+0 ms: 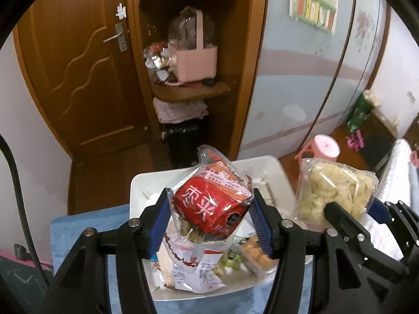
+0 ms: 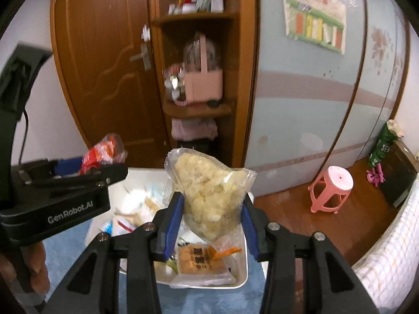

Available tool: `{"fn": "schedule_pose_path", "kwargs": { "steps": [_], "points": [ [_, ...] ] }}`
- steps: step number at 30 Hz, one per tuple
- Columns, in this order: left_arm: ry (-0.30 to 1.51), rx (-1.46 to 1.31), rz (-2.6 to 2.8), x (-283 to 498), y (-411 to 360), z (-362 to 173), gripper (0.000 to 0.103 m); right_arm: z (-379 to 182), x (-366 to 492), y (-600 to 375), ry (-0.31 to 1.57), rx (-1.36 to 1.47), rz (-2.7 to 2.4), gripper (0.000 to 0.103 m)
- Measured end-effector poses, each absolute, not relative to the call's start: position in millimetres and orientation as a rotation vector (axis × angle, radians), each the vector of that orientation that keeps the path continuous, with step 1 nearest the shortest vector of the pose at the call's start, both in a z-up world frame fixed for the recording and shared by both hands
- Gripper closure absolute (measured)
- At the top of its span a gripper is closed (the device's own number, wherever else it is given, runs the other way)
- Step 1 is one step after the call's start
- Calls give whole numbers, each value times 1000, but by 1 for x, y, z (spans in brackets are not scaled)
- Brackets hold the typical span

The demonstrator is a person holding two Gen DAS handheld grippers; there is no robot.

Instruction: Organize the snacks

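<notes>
My left gripper (image 1: 209, 217) is shut on a red snack packet in clear wrap (image 1: 209, 206) and holds it above a white tray (image 1: 146, 183). My right gripper (image 2: 212, 219) is shut on a clear bag of pale yellow crisps (image 2: 209, 196), also held above the tray (image 2: 242, 274). The crisps bag shows at the right of the left wrist view (image 1: 335, 193), and the red packet at the left of the right wrist view (image 2: 102, 151). Several more snack packets (image 1: 188, 267) lie in the tray.
The tray sits on a blue cloth (image 1: 78, 230). Behind stand a wooden door (image 1: 86, 78) and a corner shelf with a pink basket (image 1: 196, 60). A pink stool (image 2: 332, 188) stands on the wooden floor at the right, beside a white checked bed cover (image 2: 387, 256).
</notes>
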State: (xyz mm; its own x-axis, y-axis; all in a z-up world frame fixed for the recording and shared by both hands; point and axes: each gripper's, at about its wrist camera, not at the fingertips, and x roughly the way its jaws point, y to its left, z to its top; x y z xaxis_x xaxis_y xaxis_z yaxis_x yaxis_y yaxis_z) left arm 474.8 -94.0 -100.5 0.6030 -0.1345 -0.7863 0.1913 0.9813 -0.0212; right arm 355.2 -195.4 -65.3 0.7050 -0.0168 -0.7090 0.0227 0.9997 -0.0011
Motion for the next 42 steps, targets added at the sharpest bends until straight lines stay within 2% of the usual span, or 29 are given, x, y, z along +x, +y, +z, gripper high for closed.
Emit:
{"fn": "schedule_pose_path", "kwargs": {
  "steps": [3,5,9,23,42],
  "points": [
    [920,106,-142,475,-94,-116,25,-89,363,-188,859,-41,-6,52],
    [922,124,-130,473,-90,-122,10,-100,363,-182,894,-72,-2,33],
    [939,132,-118,461,-80,-124,9,-100,349,-173,862,-100,26,19],
    [876,70,-43,381,-50,-77,9,-58,284,-156,811,-90,76,19],
    [864,-18,18,176,-35,-31,9,-5,127,-162,792,-36,108,19]
  ]
}}
